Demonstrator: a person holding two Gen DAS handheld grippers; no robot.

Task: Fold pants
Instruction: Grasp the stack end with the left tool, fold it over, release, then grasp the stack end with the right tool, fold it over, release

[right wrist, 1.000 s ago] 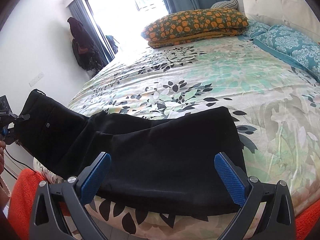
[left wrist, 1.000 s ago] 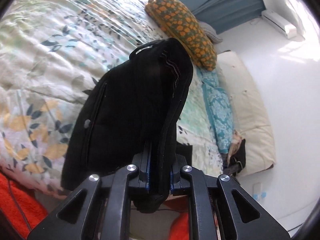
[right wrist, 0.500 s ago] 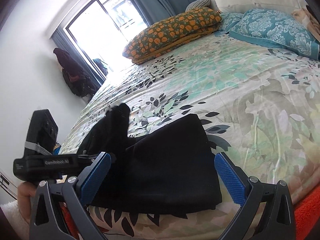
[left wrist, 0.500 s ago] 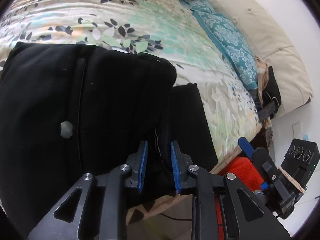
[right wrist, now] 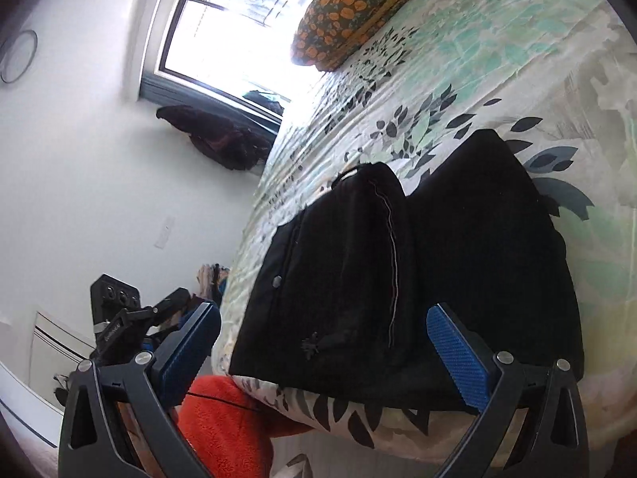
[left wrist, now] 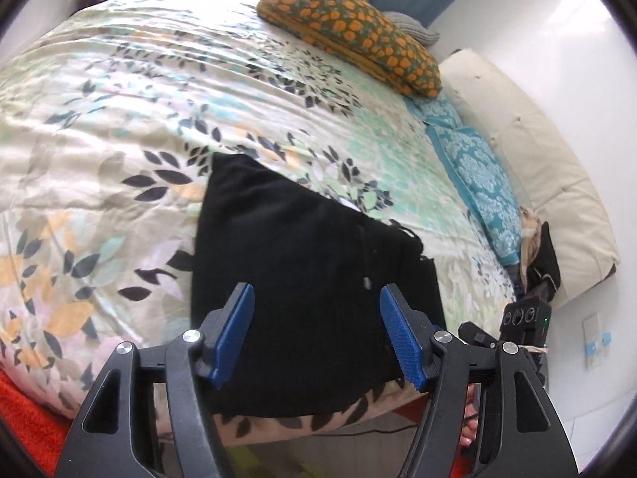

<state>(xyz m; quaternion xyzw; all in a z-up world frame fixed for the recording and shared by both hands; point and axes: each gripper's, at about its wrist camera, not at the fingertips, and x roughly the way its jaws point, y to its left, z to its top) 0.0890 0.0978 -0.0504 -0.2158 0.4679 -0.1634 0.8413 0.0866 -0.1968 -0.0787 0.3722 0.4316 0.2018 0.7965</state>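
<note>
Left wrist view: my left tool [left wrist: 316,332] released, nothing between its pads; black pants [left wrist: 302,279] lie folded on the bed [left wrist: 119,119] just ahead.

Right wrist view: my right tool [right wrist: 326,350] spread wide, empty; pants [right wrist: 418,271] just ahead, at the bed [right wrist: 517,59] edge.

- Both views lit by strong daylight; window [right wrist: 239,32] blown out to white, far ahead-left of right gripper [right wrist: 330,354].
- Glare spilled from window onto bedspread [right wrist: 517,59] nr orange-spotted pillow [right wrist: 358,4]; print washed out there.
- Wall [left wrist: 557,59] ahead-right of left gripper [left wrist: 318,334] overexposed, detail lost.
- Black pants [left wrist: 302,279] rendered as near-flat dark mass btwn the fingers; folds barely resolved, only a pale seam line picked out in right view.
- Soft shadow seen under bed edge, below the fingers.
- Heavy fisheye bending twd edges; black vignette at corners.
- Slight softness/motion blur noted in right view; blue pads [left wrist: 235,334] sharp.
</note>
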